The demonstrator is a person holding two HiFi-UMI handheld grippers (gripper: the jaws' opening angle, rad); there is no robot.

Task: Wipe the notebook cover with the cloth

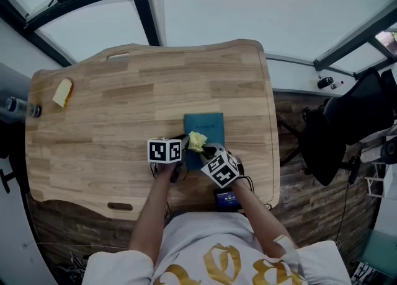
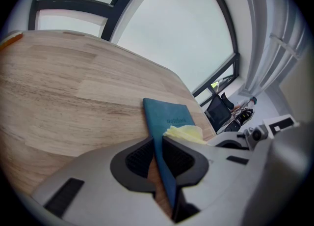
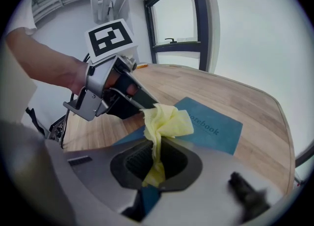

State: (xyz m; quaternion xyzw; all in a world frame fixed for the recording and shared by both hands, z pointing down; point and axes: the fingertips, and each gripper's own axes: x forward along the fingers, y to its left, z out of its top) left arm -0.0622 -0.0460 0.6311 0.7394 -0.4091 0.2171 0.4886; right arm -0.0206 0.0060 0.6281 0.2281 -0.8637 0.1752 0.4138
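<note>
**Two tools, one notebook, one cloth at a wooden surface**

A person seated at a pale wooden surface (image 1: 111,135) works with two hand-held tools, one in each hand. Each tool carries one marker cube, two cubes in all. A single teal notebook (image 1: 208,127) lies flat on the surface, right of centre and toward the person's edge, with the word "notebook" printed on its cover. The left tool (image 2: 158,144) is clamped on the notebook's near left edge, with the thin edge pinched between the two dark pads. The right tool (image 3: 156,157) grips one yellow cloth (image 3: 168,121), its jaws closed on the lower end. The bunched upper part stands out past the jaws, over the near left part of the cover. Whether the cloth touches the cover cannot be told. The two tools sit just beside each other at the notebook's near left corner.

One small yellow block (image 1: 62,92) rests well apart at the far left of the surface. Two slots are cut in the wood, one at the far edge (image 1: 118,56) and one at the near edge (image 1: 120,206). One dark chair (image 1: 338,129) stands off the surface's right side.
</note>
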